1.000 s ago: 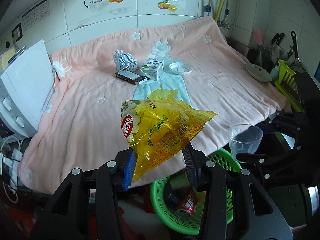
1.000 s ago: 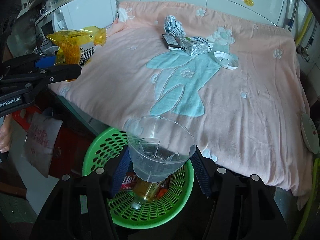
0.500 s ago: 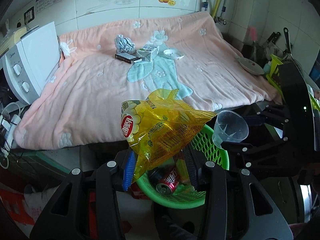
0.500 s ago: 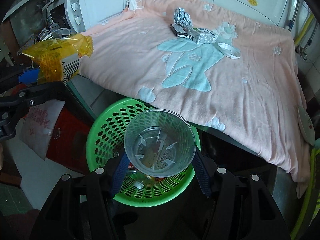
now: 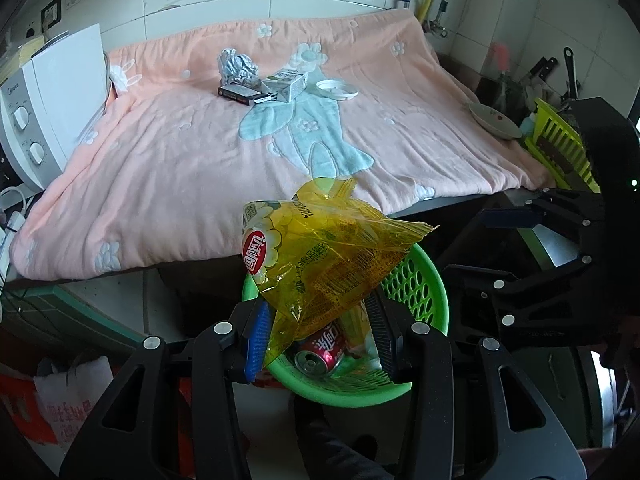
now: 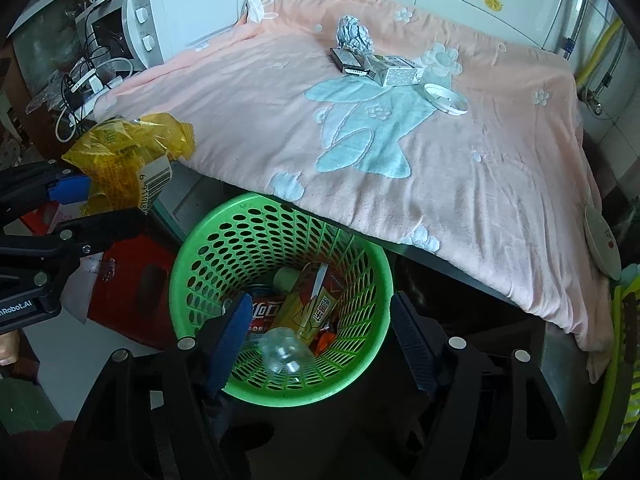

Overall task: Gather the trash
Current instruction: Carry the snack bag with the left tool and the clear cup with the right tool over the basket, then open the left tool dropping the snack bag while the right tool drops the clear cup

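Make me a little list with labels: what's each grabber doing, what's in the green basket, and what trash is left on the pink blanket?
left hand-held gripper: shut on the yellow snack bag, held over the green basket
right hand-held gripper: jaws have just been opening, nothing between them
clear plastic cup: lying inside the basket
also in basket: red soda can, yellow and red carton
left on pink blanket: foil ball, dark flat box, milk carton, white lid
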`<state>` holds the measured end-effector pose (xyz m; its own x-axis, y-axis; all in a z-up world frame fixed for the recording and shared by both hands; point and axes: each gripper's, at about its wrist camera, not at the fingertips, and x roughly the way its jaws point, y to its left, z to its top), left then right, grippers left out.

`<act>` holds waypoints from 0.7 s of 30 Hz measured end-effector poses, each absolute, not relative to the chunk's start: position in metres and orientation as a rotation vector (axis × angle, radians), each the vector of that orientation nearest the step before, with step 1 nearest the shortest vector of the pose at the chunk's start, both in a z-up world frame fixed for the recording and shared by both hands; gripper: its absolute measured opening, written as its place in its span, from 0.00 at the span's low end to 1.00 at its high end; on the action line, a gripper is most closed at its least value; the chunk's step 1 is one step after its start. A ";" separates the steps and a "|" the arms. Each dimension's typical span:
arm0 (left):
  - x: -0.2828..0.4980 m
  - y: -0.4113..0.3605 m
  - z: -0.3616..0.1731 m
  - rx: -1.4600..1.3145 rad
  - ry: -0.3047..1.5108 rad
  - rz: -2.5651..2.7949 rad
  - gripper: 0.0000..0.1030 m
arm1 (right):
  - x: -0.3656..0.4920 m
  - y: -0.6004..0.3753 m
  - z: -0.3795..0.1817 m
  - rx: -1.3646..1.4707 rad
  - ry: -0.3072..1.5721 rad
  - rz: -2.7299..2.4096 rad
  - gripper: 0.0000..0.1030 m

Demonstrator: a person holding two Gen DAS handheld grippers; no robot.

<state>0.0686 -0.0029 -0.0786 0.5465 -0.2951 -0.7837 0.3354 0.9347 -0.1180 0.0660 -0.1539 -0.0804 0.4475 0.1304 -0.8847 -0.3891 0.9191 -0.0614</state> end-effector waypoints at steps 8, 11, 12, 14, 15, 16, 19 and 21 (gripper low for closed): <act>0.079 -0.017 -0.092 0.054 0.967 -0.392 0.47 | 0.061 -0.166 -0.073 -0.249 1.047 0.294 0.75; 0.081 -0.021 -0.096 0.064 0.978 -0.392 0.47 | 0.059 -0.169 -0.072 -0.250 1.045 0.287 0.75; 0.081 -0.023 -0.097 0.064 0.982 -0.393 0.47 | 0.058 -0.170 -0.071 -0.250 1.045 0.286 0.75; 0.082 -0.025 -0.098 0.067 0.988 -0.393 0.48 | 0.057 -0.172 -0.071 -0.250 1.044 0.280 0.76; 0.083 -0.027 -0.098 0.070 0.989 -0.392 0.50 | 0.057 -0.173 -0.070 -0.247 1.043 0.278 0.76; 0.083 -0.028 -0.098 0.071 0.991 -0.393 0.52 | 0.057 -0.174 -0.070 -0.245 1.043 0.276 0.76; 0.085 -0.030 -0.099 0.073 0.998 -0.389 0.53 | 0.056 -0.177 -0.070 -0.242 1.044 0.269 0.76; 0.086 -0.030 -0.100 0.073 1.004 -0.383 0.59 | 0.056 -0.179 -0.070 -0.242 1.045 0.266 0.76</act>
